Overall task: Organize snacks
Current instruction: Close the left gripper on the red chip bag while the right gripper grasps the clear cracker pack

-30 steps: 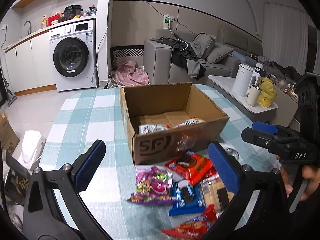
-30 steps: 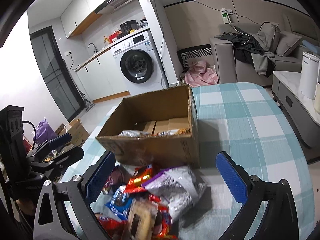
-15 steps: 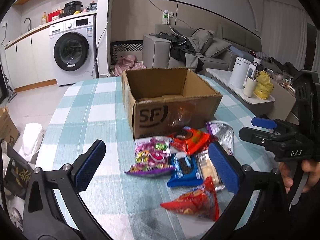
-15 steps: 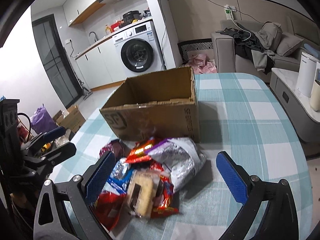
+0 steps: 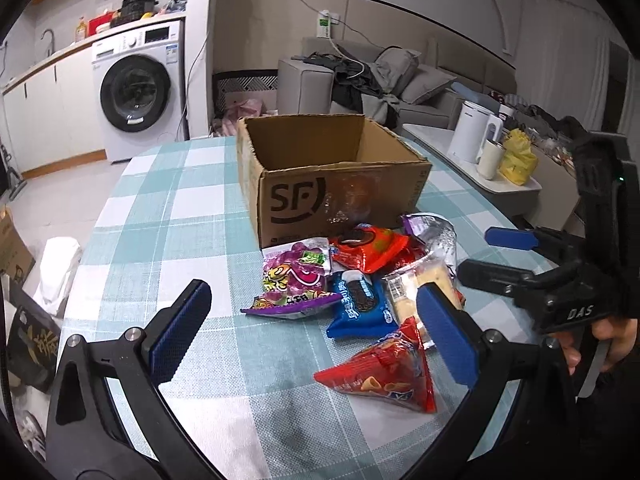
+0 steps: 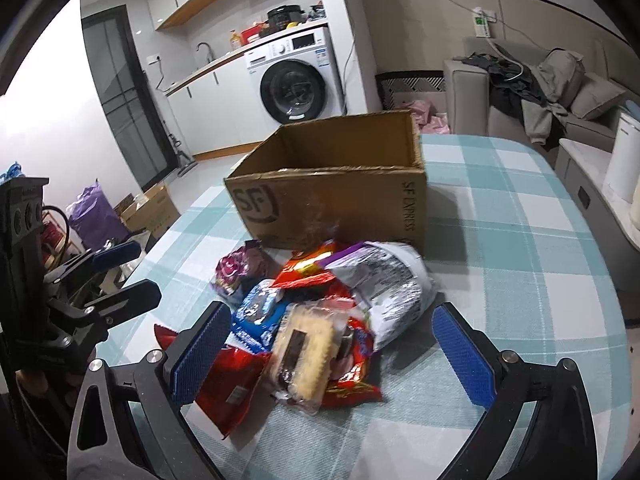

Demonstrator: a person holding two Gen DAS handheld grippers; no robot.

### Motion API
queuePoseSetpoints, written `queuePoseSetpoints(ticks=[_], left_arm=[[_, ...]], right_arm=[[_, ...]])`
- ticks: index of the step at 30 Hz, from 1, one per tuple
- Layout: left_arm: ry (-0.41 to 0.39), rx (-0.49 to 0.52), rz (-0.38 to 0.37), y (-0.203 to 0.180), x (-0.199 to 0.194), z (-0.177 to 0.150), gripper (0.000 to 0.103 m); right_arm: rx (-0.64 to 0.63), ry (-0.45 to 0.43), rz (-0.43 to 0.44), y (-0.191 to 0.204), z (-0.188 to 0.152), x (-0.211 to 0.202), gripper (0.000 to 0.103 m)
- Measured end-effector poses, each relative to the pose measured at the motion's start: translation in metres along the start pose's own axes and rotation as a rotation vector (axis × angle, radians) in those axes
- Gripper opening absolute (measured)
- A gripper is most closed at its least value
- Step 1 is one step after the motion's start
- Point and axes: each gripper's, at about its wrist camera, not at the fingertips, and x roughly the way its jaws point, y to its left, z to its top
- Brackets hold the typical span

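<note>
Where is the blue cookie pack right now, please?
In the left wrist view, the blue cookie pack lies on the table mid-pile, between the purple candy bag and the wafer pack.

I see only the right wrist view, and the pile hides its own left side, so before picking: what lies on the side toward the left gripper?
Observer: A purple candy bag lies flat on the tablecloth at the pile's left edge, with nothing on top of it.
Operator: And the blue pack next to it?
Observer: The blue cookie pack lies face up, with a dark sandwich cookie printed on it.
Operator: What is nearest the left gripper?
Observer: A red chip pack, puffed into a triangle, lies just ahead of the left gripper, between its open fingers.
</note>
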Motion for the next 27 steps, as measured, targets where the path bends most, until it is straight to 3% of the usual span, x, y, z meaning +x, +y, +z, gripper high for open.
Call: queuePoseSetpoints(ticks=[9,16,27], left_arm=[[0.057,0.033,-0.031,-0.007,0.011,-0.008,0.102],[0.100,0.108,-0.075,-0.019,0.017,-0.016,0.102],[0.214,0.135,-0.123,-0.026,0.044,-0.035,0.102]], right_arm=[[-0.059,0.074,0.028,0.011,-0.008,0.015,0.101],[-0.051,0.106,0.063,0.009,-0.012,0.024,0.086],[-0.075,0.145,0.106,0.016,-0.019,0.039,0.076]])
